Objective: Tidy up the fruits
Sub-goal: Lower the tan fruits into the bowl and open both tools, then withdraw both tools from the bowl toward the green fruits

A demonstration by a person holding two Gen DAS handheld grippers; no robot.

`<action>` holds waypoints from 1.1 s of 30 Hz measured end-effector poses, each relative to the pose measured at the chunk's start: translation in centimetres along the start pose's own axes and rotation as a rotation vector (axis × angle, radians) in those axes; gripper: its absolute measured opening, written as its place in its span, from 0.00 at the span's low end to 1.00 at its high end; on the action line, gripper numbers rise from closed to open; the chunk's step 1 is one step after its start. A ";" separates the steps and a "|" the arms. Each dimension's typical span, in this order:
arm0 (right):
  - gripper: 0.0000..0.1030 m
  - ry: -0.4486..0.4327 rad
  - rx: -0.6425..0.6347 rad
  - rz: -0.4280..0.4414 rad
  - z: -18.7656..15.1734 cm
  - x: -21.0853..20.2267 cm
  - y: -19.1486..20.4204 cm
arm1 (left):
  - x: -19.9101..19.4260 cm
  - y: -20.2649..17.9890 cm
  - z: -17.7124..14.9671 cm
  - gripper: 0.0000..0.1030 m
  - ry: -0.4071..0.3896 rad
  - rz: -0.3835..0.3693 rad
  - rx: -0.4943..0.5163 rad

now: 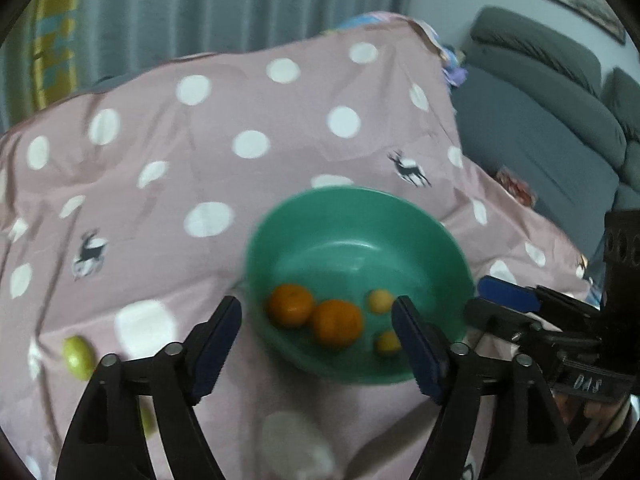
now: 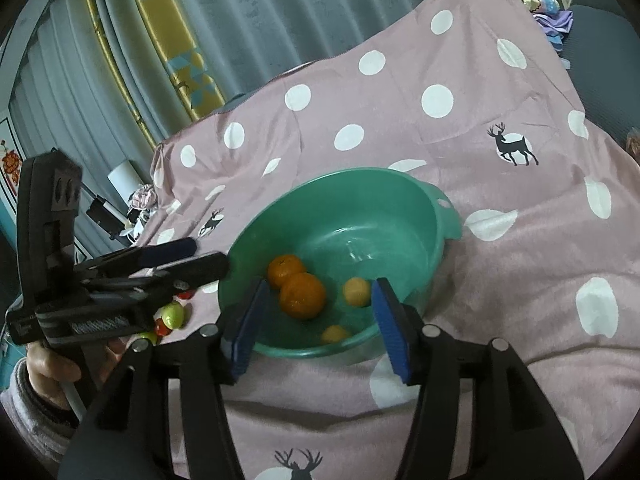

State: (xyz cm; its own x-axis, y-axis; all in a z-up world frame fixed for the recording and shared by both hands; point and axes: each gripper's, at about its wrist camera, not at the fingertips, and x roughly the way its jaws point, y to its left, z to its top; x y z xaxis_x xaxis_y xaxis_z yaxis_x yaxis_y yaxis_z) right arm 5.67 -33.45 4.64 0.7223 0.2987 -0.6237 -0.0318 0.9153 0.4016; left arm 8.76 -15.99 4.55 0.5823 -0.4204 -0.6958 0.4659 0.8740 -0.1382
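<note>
So, both tools empty. Left tool (image 1: 318, 340) gapes wide over the near rim of the green bowl (image 1: 400, 216), holding nothing; right tool (image 2: 318, 326) is spread just as wide at the near rim, also bare.

Bowl sits on the pink dotted cloth (image 1: 240, 120) over the bench. Inside it: two oranges (image 2: 302, 294) touching each other, plus two small yellow fruits (image 2: 356, 291), one near the front wall. Still outside, left of the bowl: a green fruit (image 1: 78, 356), and in the right view a little cluster of green and red pieces (image 2: 172, 318) partly hidden behind the left tool; can't tell what the red ones are.

Handling guess: the green fruit looks light, firm, smooth-skinned, so liable to roll on the soft cloth or squirt out of a pinch. Best taken across its narrow middle, pads on opposite flanks, gentle squeeze.

It looks slightly oval, long axis running roughly away from the viewer, lying flat; blur makes which end is the stem unclear.
</note>
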 end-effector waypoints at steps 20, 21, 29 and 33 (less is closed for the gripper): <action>0.57 0.037 -0.055 0.014 -1.8 -2.3 3.3 | -13.1 14.1 -11.5 0.76 0.009 0.272 -0.331; 0.57 0.042 -0.061 0.017 -1.9 -2.2 3.6 | -13.2 14.1 -12.1 0.76 0.019 0.271 -0.327; 0.57 0.087 -0.133 0.058 -2.7 -1.5 6.5 | -13.8 12.9 -14.5 0.76 0.042 0.189 -0.298; 0.57 0.120 -0.161 0.096 -3.4 -0.8 8.0 | -12.4 11.3 -15.1 0.76 0.073 0.119 -0.263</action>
State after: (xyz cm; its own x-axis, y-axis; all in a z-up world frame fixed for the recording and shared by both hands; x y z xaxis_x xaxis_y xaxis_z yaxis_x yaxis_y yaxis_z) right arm 2.53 -25.45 6.04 0.6234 0.4075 -0.6673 -0.2131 0.9097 0.3564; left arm -3.26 2.75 0.99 0.5683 -0.3006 -0.7659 0.2032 0.9533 -0.2233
